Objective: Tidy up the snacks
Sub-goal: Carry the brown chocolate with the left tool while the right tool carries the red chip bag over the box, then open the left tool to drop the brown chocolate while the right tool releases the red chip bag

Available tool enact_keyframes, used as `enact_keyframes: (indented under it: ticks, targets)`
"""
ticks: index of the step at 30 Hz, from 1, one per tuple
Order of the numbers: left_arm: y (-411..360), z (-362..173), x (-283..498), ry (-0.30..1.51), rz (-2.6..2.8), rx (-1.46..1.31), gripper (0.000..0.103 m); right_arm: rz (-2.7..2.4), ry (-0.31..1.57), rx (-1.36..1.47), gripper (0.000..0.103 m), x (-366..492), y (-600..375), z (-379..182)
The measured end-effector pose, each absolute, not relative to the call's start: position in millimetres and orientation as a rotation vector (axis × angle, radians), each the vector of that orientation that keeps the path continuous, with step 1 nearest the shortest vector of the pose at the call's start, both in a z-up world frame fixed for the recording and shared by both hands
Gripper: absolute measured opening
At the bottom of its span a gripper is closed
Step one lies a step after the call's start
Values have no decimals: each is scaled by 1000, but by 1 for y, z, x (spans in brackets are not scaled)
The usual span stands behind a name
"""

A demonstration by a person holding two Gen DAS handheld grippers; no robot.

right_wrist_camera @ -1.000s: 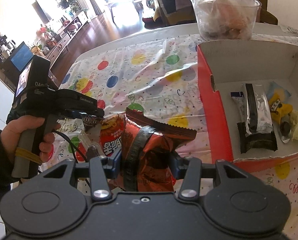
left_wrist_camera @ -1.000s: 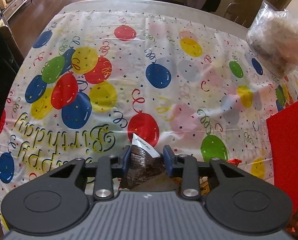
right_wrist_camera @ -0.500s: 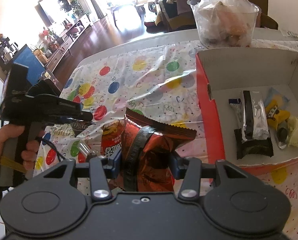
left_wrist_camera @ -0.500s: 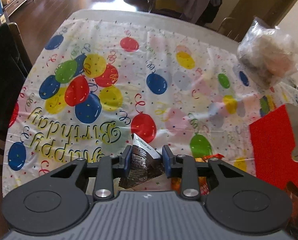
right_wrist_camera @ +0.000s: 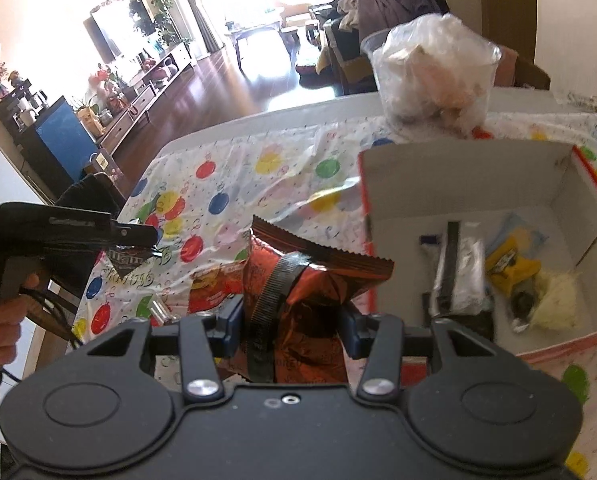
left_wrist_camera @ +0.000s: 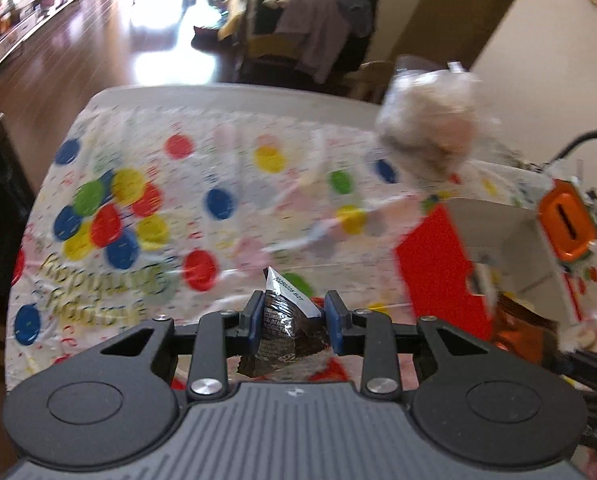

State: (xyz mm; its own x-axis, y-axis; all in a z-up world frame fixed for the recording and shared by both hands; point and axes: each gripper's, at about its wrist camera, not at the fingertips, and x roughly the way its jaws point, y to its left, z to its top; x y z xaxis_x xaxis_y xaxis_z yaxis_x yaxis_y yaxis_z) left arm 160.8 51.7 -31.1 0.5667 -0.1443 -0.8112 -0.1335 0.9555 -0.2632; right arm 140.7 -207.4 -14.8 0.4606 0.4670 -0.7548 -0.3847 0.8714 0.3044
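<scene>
Two grippers loaded, red snack bag (right_wrist_camera: 298, 280) beside box rim (right_wrist_camera: 368, 240)

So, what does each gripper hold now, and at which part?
The left gripper pinches a dark brown snack packet near its top corner. The right gripper clamps a red-brown snack bag around its middle.

The right gripper (right_wrist_camera: 290, 326) pinches a red snack bag (right_wrist_camera: 306, 280) between its fingers (right_wrist_camera: 229, 320) — the bag's crimped top rising ahead of them. Right of the fingers sits an open box (right_wrist_camera: 470, 180) (a few packets inside). Left of them the left gripper (right_wrist_camera: 138, 238) clamps a dark packet (right_wrist_camera: 128, 264) above the tablecloth (right_wrist_camera: 266, 184).
</scene>
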Motion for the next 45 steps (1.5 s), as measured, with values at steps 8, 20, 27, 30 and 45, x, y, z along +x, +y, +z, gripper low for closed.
enact_keyframes:
  ticks: [8,20,27,30,45]
  targets:
    - [-15,-6,165,948,-117,-263,31,500,928,73,46,158,-255,-5]
    - [-120,-6,188,965,-225,-189,31,442,939,48,46,199,-333,-15]
    - [-168,-23,205,1012,-238,-145,31,444,971,1,46,221,-365,-32]
    - [-186,-32,213,1036,-245,-123,31,447,984,-20,46,231,-372,-41]
    - [-226,-81,241,1143,-166,-61,31,541,1083,-97,46,283,-365,-87]
